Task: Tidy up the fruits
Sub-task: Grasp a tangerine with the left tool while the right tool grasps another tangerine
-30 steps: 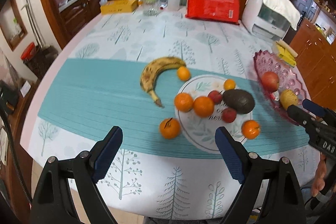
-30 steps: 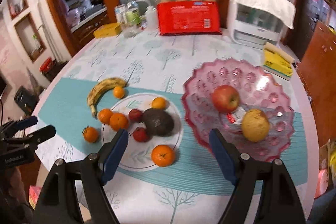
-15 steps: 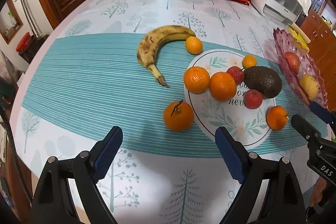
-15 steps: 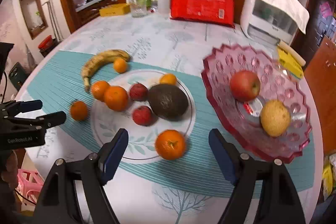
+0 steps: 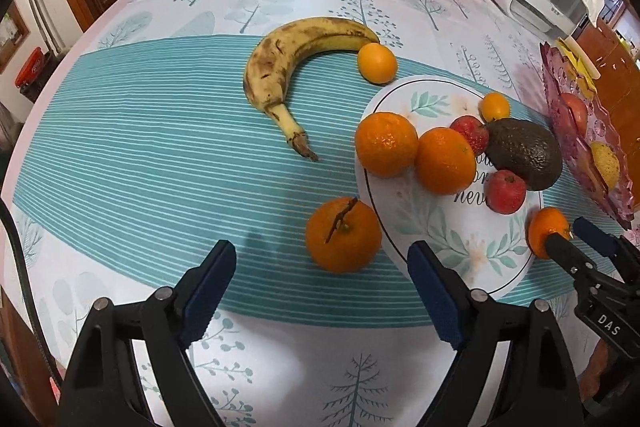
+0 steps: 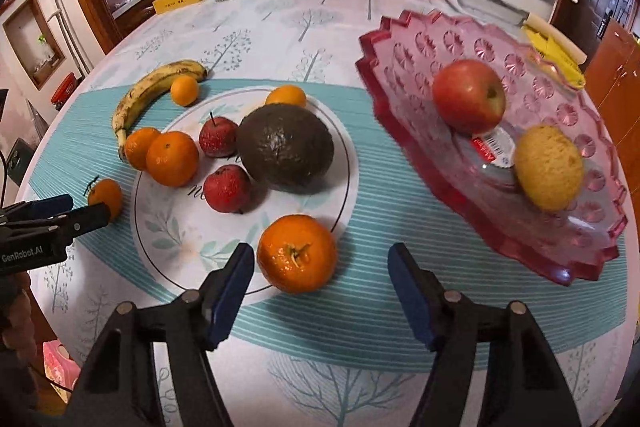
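two grippers are hanging spread wide: my left gripper [image 5: 320, 291] is facing a stemmed orange [image 5: 343, 235] lying just beside the plate [image 5: 460, 251]; my right gripper [image 6: 320, 287] is facing another orange [image 6: 297, 253] sitting on the plate's near rim. both are looking light, firm, prone to rolling, so i'm judging a gentle pinch across the middle best.

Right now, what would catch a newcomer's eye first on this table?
Probably the dark avocado on the white plate, ringed by oranges and small red fruits. To its right, the pink glass dish holds a red apple. Both open tongs, left and right, hover near oranges.

Plate [image 6: 344, 163] crowded; bare cloth [image 5: 140, 163] left of banana [image 5: 280, 67].
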